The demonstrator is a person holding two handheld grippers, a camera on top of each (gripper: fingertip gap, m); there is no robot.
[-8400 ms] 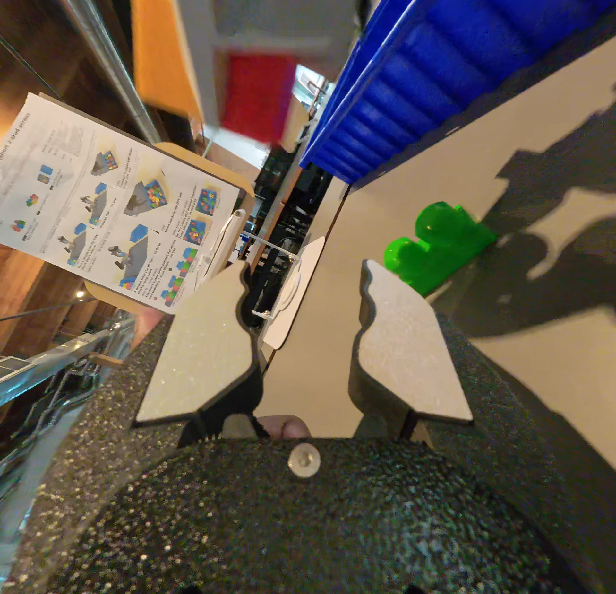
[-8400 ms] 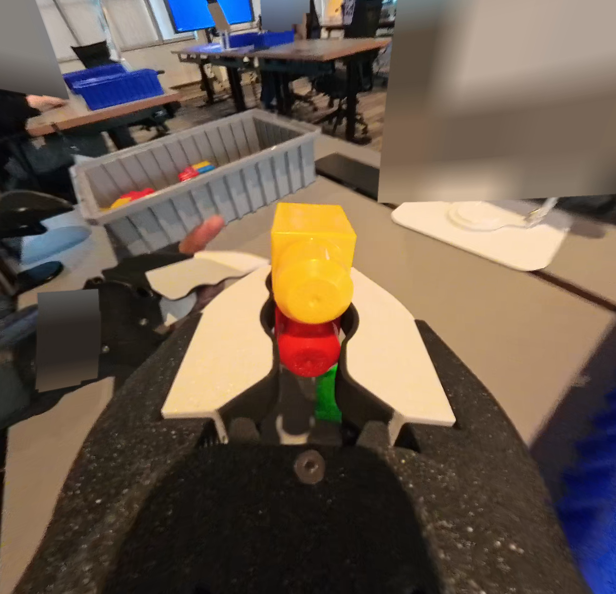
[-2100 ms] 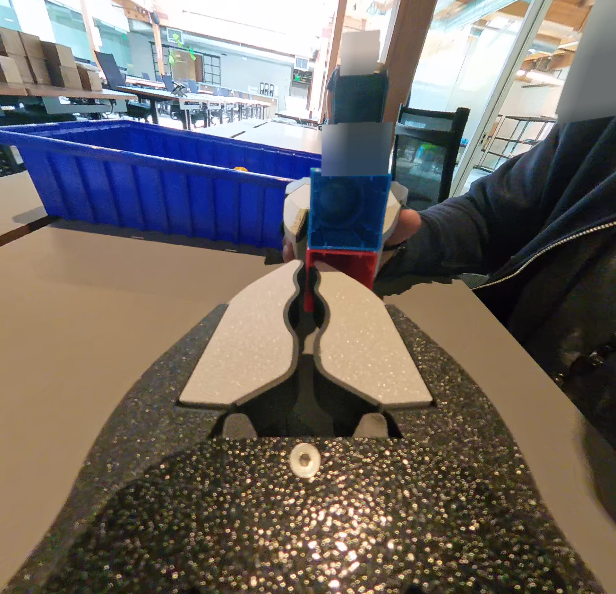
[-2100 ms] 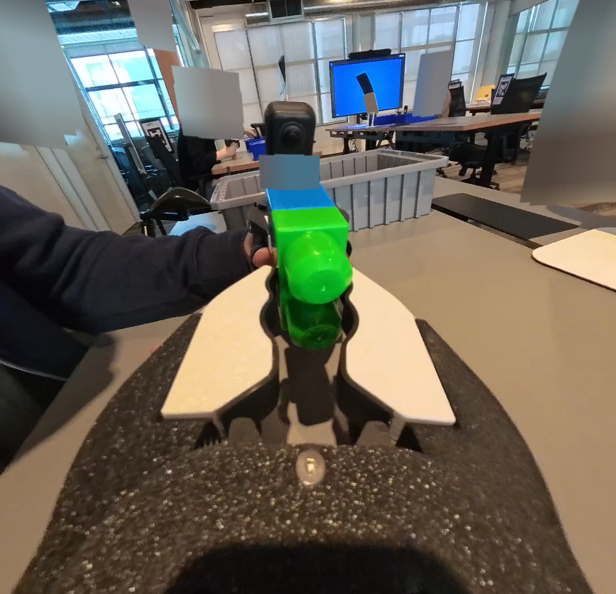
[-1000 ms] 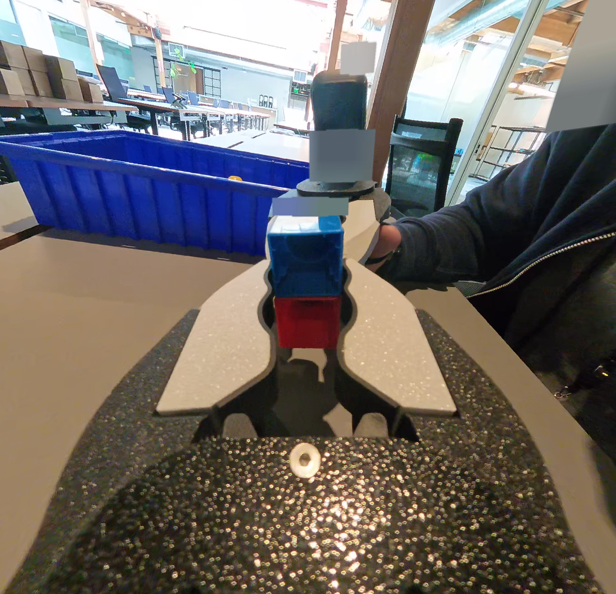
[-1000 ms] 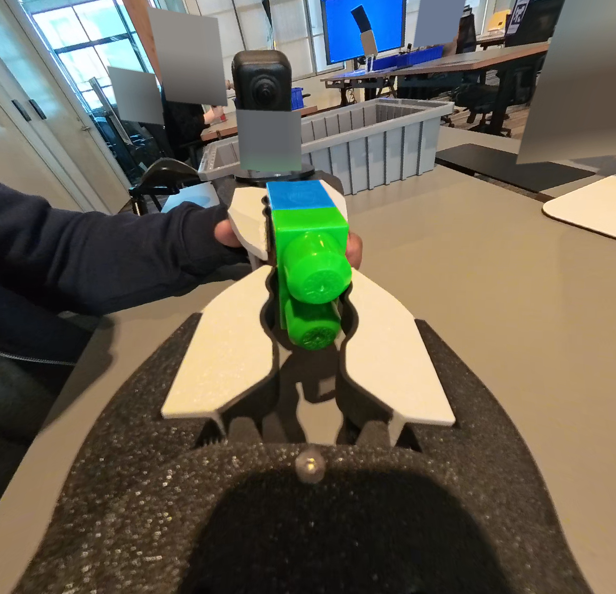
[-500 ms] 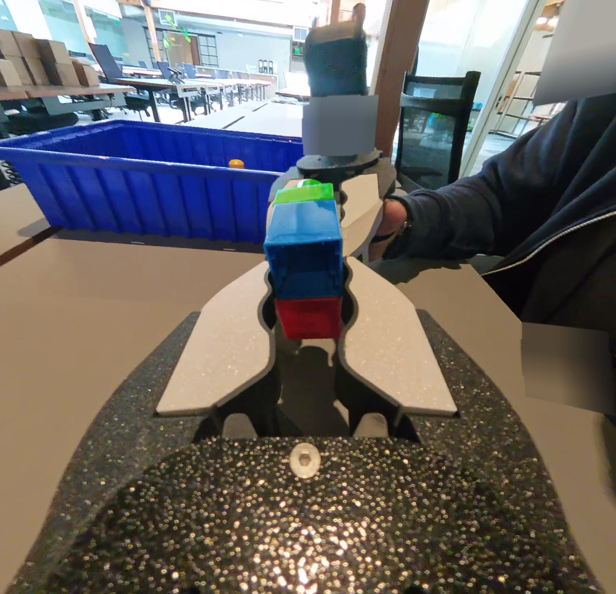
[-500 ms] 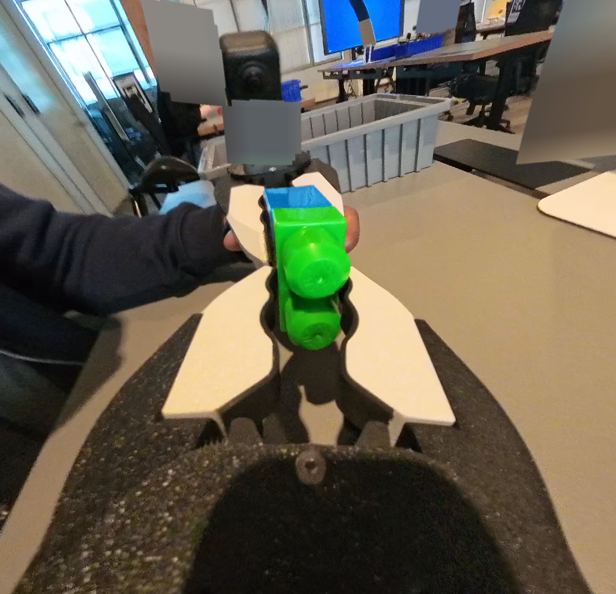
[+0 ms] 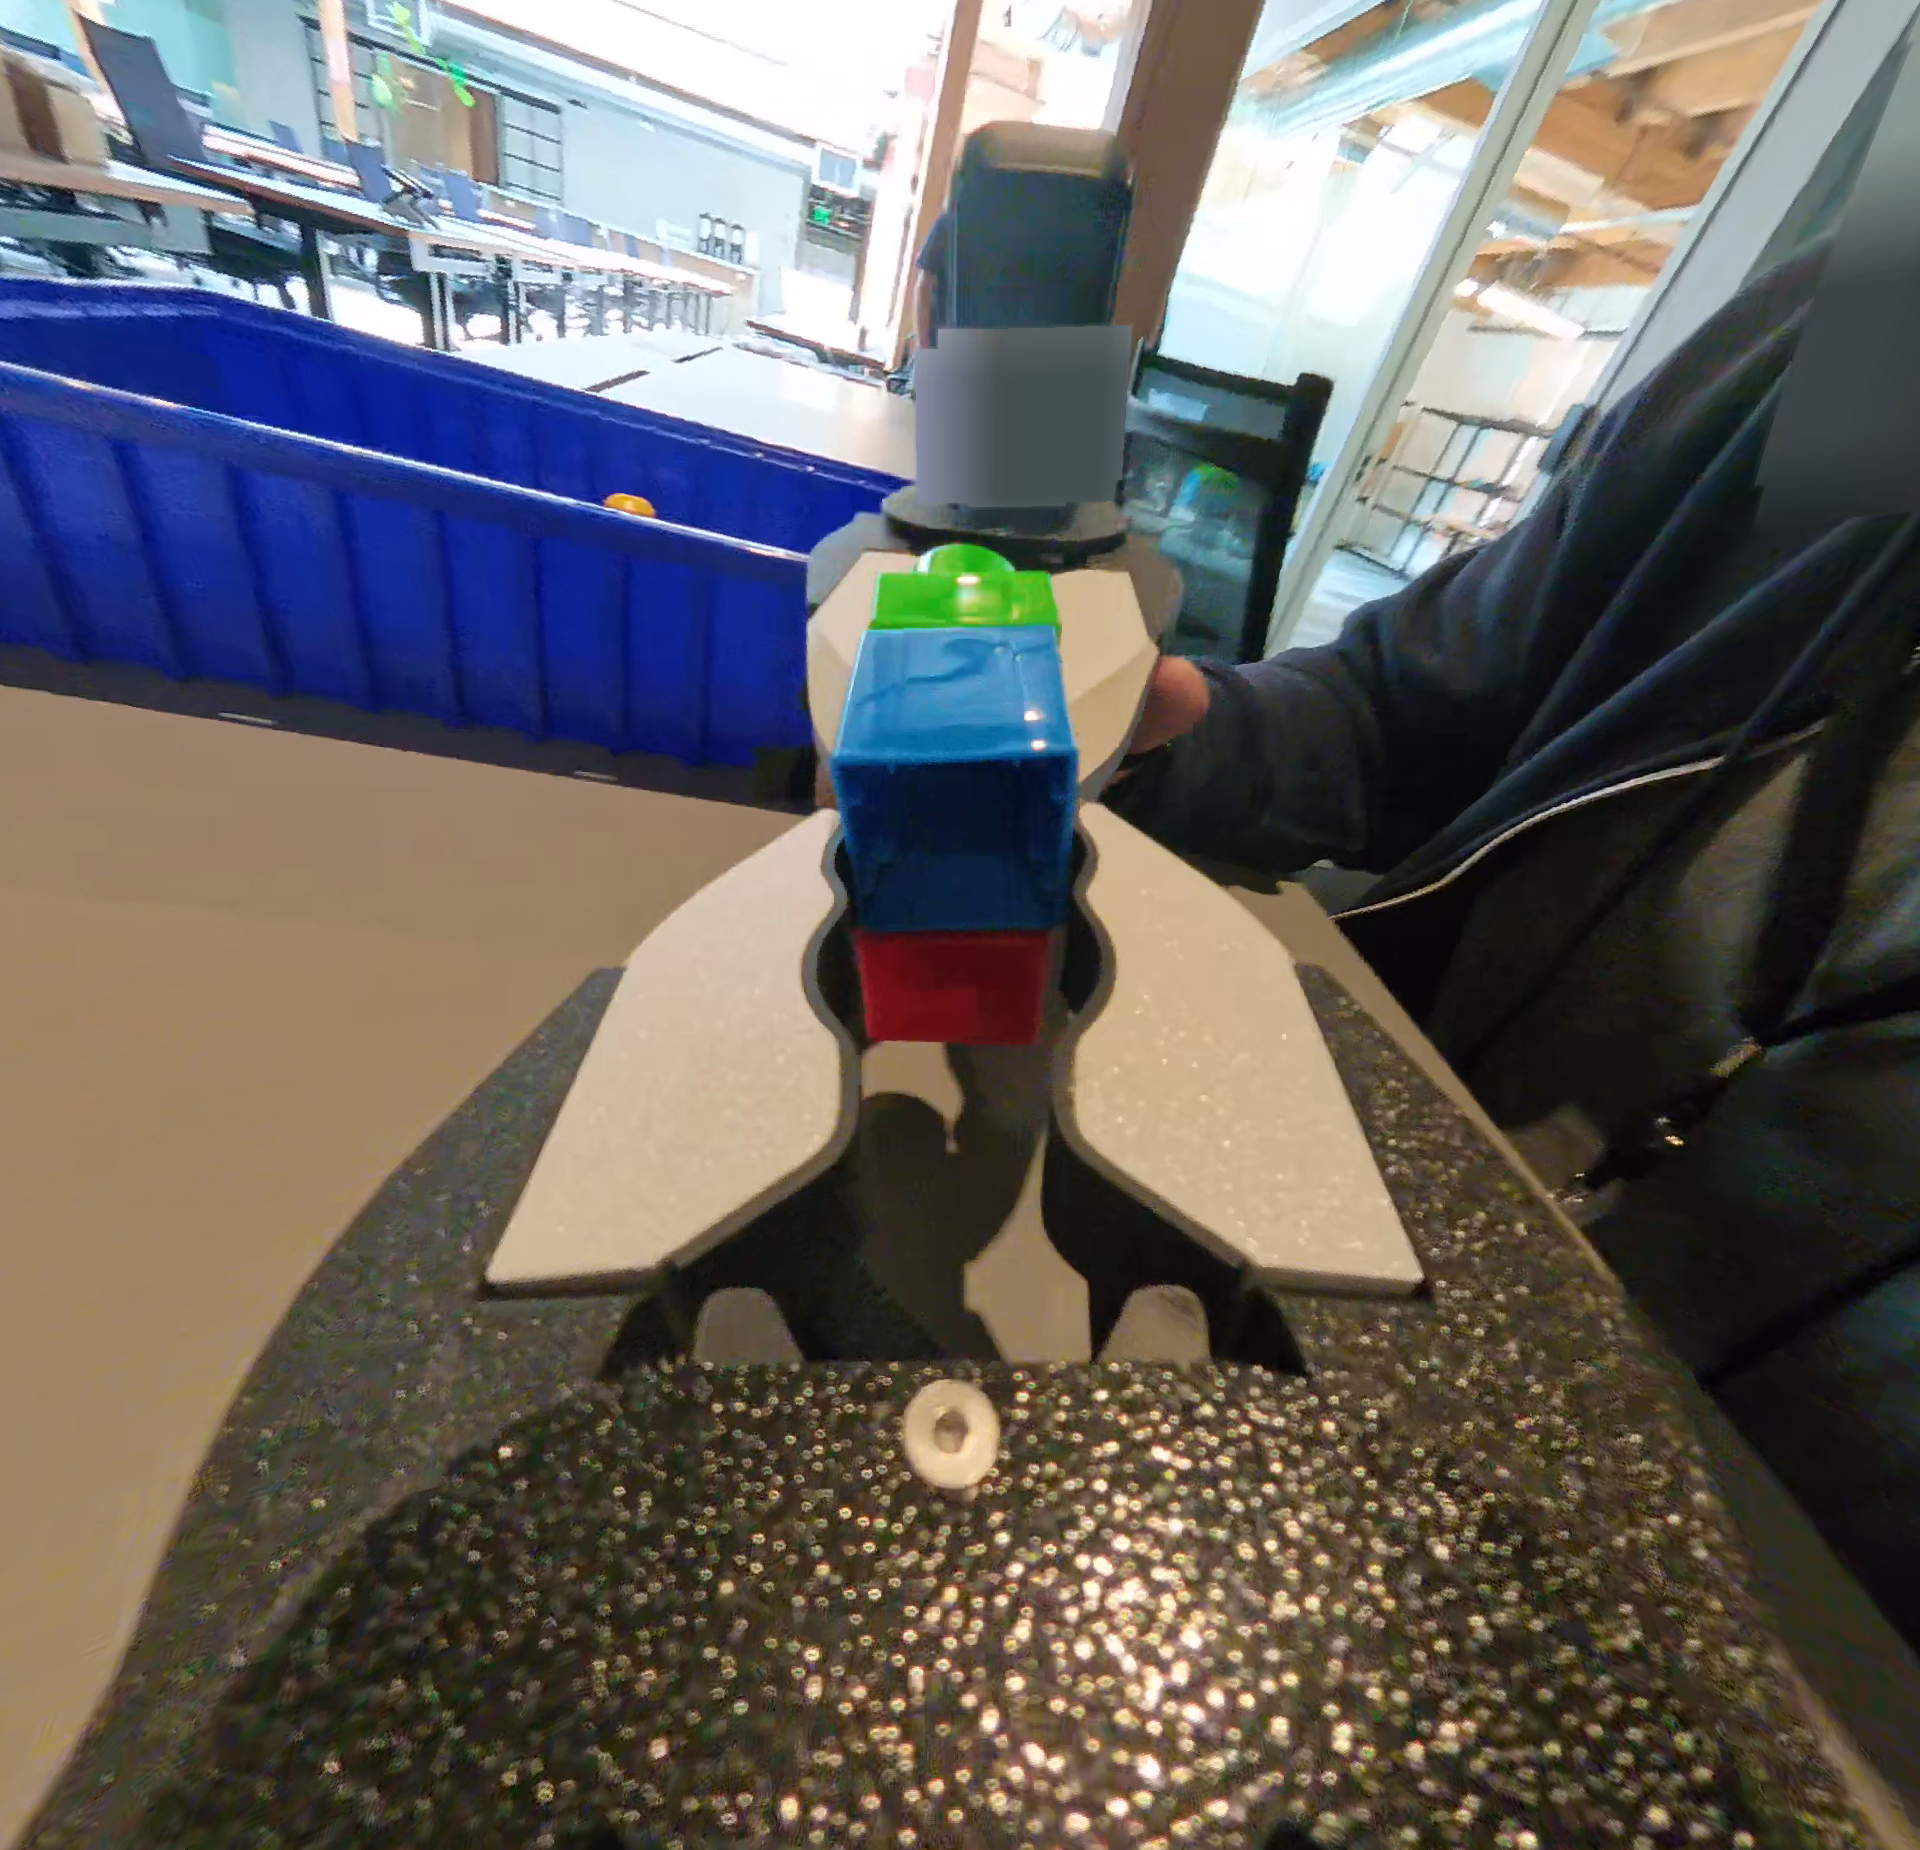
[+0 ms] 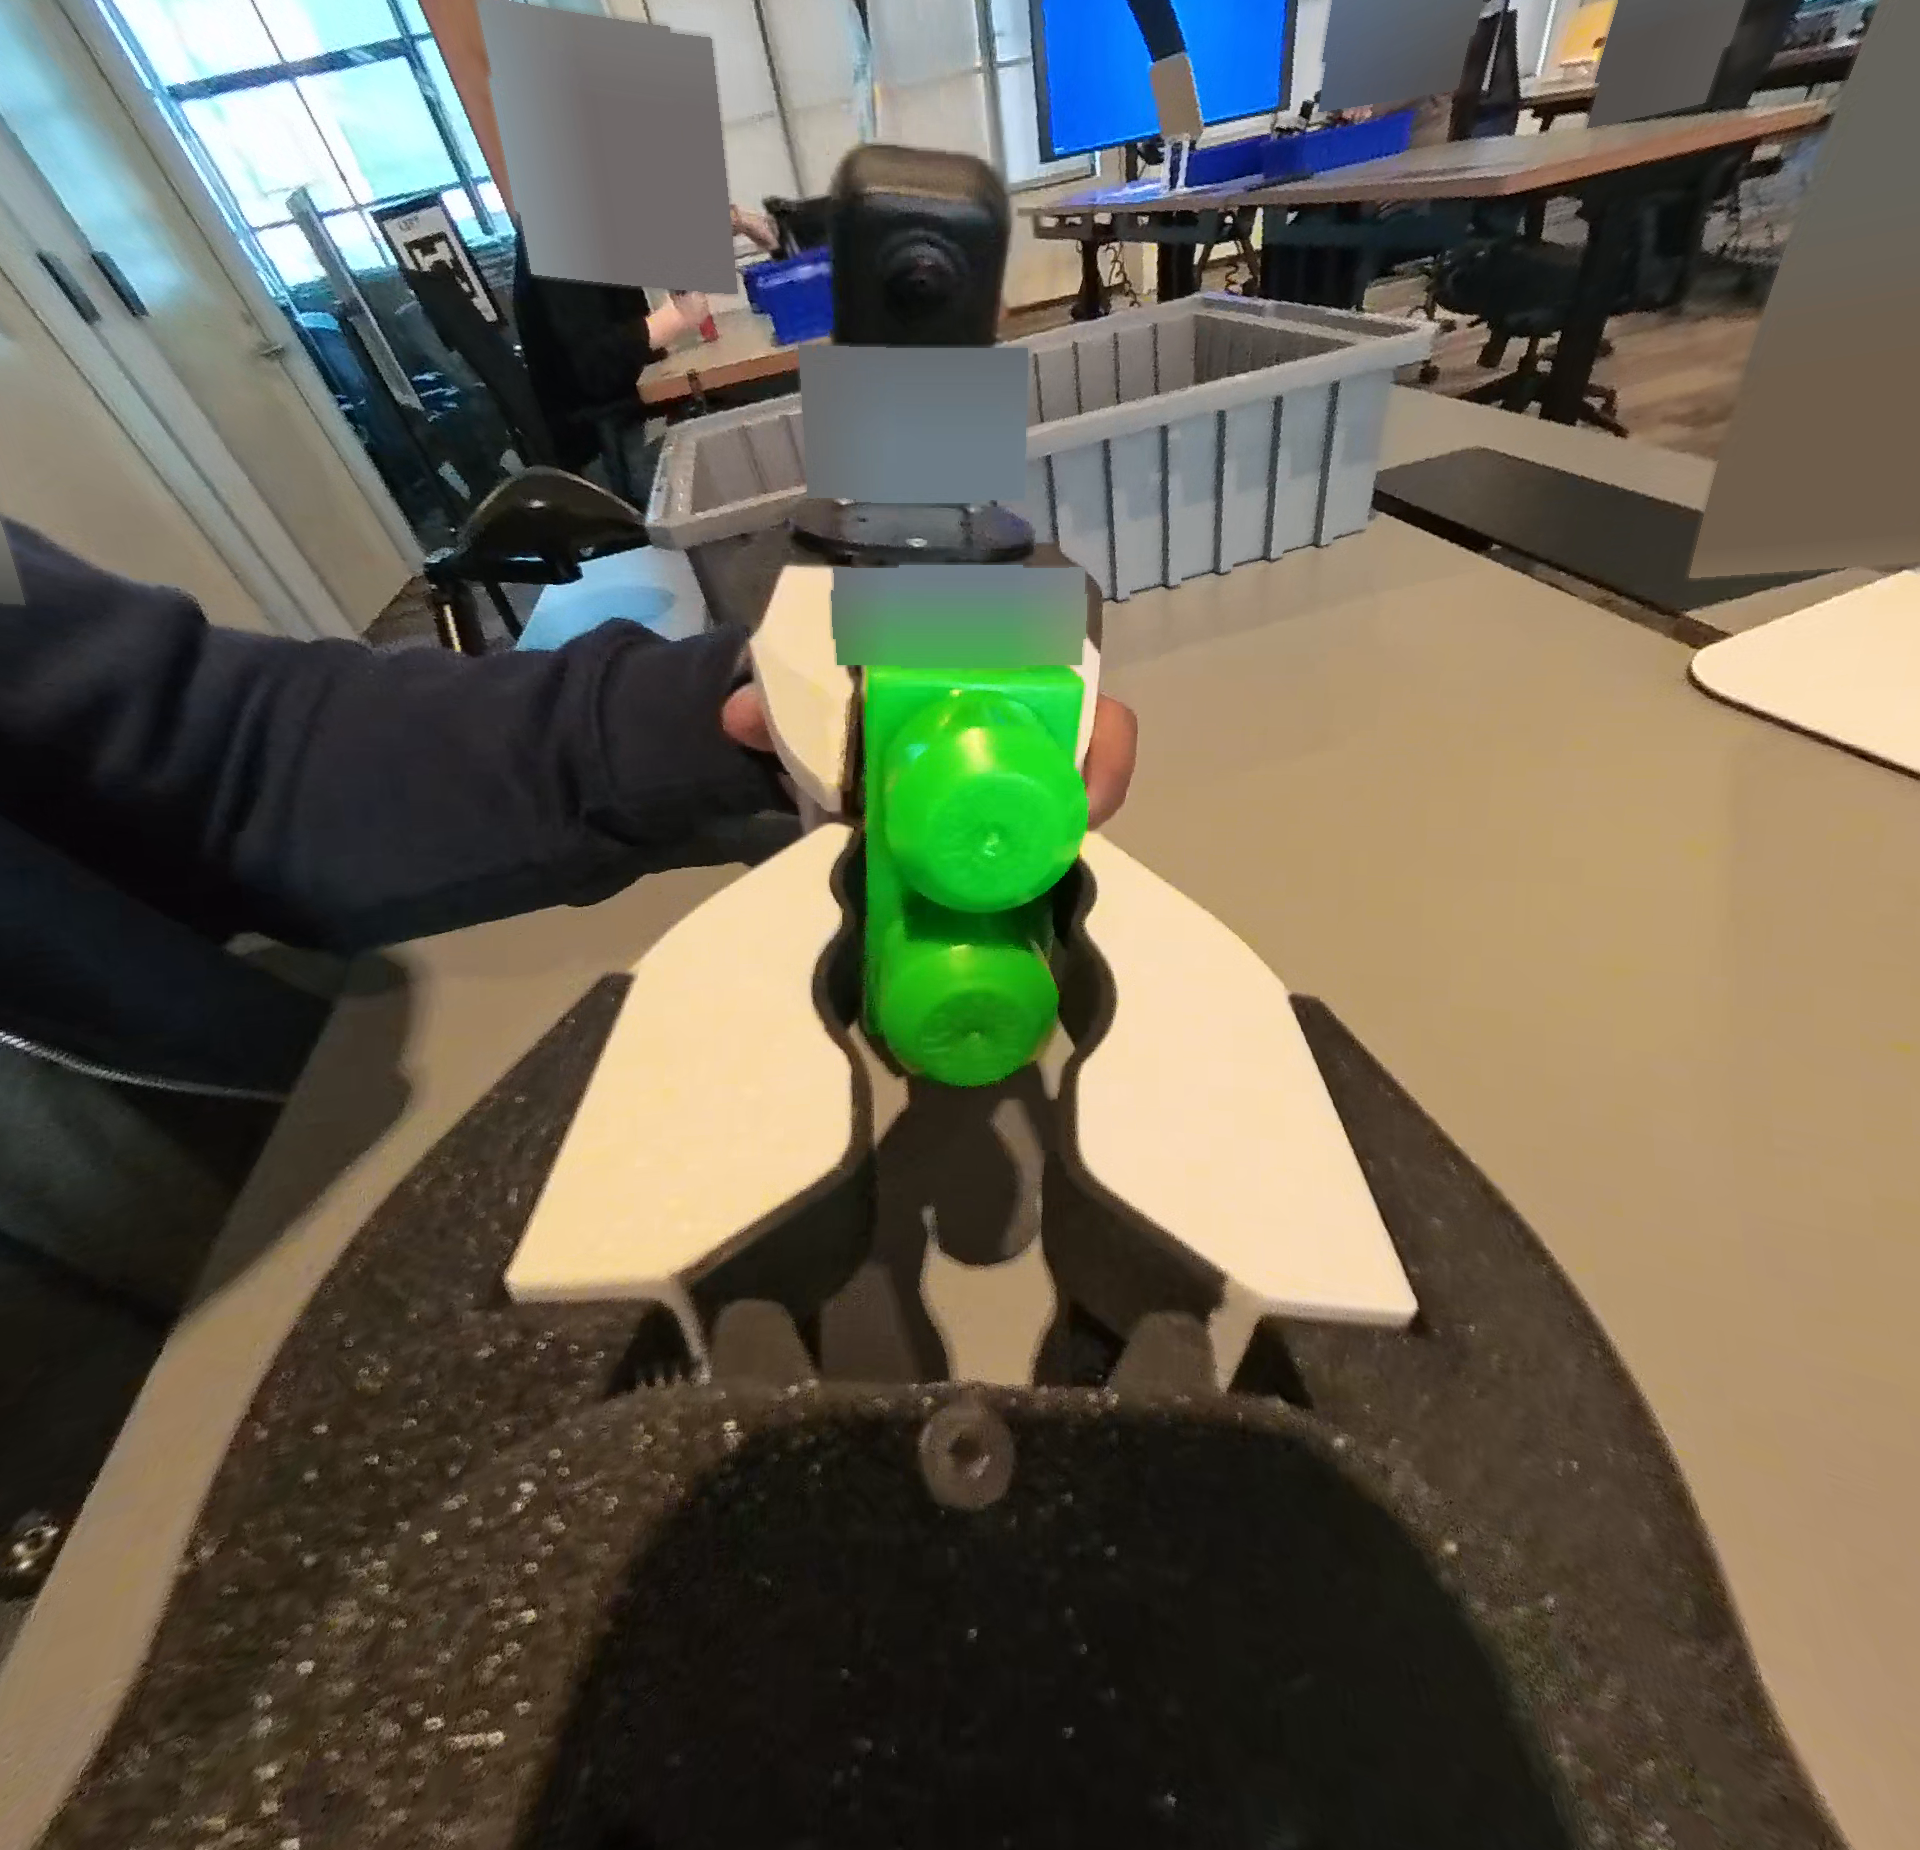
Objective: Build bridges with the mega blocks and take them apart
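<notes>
- Left gripper (image 9: 956,865): we see its jaws clamped on a stack of blocks held above the table (image 9: 312,969). The blue block (image 9: 954,761) sits on top, the red block (image 9: 951,985) right under it, both pinched between the grey fingers (image 9: 707,1052).
- Past the blue block, at its far end, we note a green block (image 9: 966,595) touching it; one round stud shows on its top.
- Right gripper (image 10: 961,927): jaws clamped on that green block (image 10: 966,865), two round studs facing our camera, one above the other.
- The two grippers face each other head on, tips nearly meeting around the joined blocks. From the left wrist view the right gripper (image 9: 982,647) shows just behind the blocks; from the right wrist view the left gripper (image 10: 821,699) shows just behind the green block.
- A hand (image 10: 748,720) in a dark sleeve (image 10: 364,761) grips the far gripper in the right wrist view; fingers wrap both its sides.
- Far left in the left wrist view: a blue bin (image 9: 312,574) stands on the table; a small orange thing (image 9: 629,502) peeks over its rim.
- Far in the right wrist view: a grey bin (image 10: 1226,450) behind the grippers, and a white mat (image 10: 1818,668) at the far right edge of the table (image 10: 1455,969).
</notes>
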